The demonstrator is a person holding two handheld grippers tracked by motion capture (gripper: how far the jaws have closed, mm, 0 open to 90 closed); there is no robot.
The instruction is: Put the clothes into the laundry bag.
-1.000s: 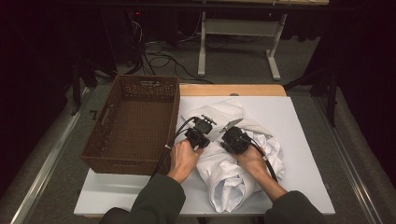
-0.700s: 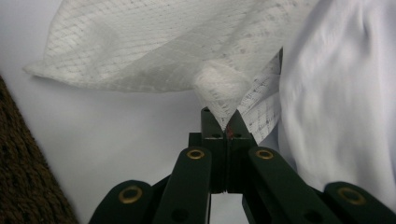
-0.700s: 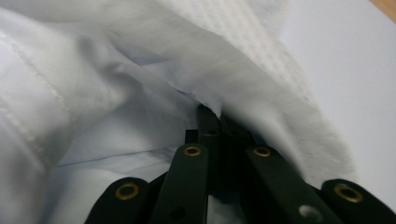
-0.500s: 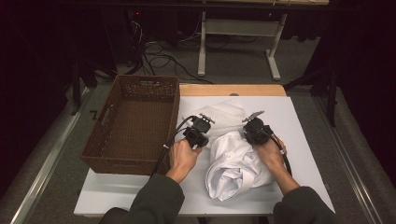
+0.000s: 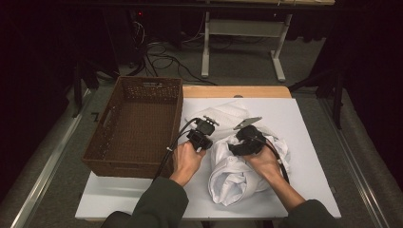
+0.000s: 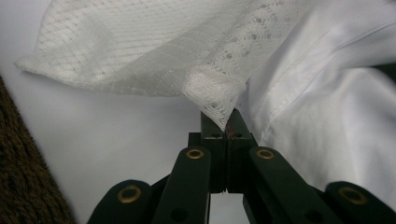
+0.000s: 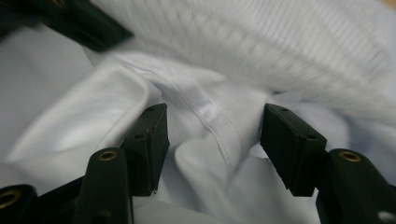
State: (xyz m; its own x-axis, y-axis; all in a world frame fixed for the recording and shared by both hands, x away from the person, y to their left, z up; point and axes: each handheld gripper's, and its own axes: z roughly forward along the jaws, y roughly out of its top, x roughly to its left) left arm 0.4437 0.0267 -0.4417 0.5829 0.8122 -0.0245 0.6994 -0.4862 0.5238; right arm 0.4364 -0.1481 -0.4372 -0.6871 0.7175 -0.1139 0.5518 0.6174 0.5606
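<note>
on the white desk [image 5: 309, 123] beside a brown wicker basket [image 5: 135, 123], a white knitted cloth [image 6: 154, 51] is pinched by the left gripper [image 6: 223, 122]; the right gripper [image 7: 212, 140], its jaws just opened wide, is poised over a crumpled white shirt [image 7: 205, 116], judged due for a fresh grasp.

Dark olive sleeves [image 5: 157, 204]; black hand-held gripper [image 6: 223, 122], brass rivets.

White table [image 5: 309, 142] carries wicker basket [image 5: 135, 123], white clothes [image 5: 237, 175].
</note>
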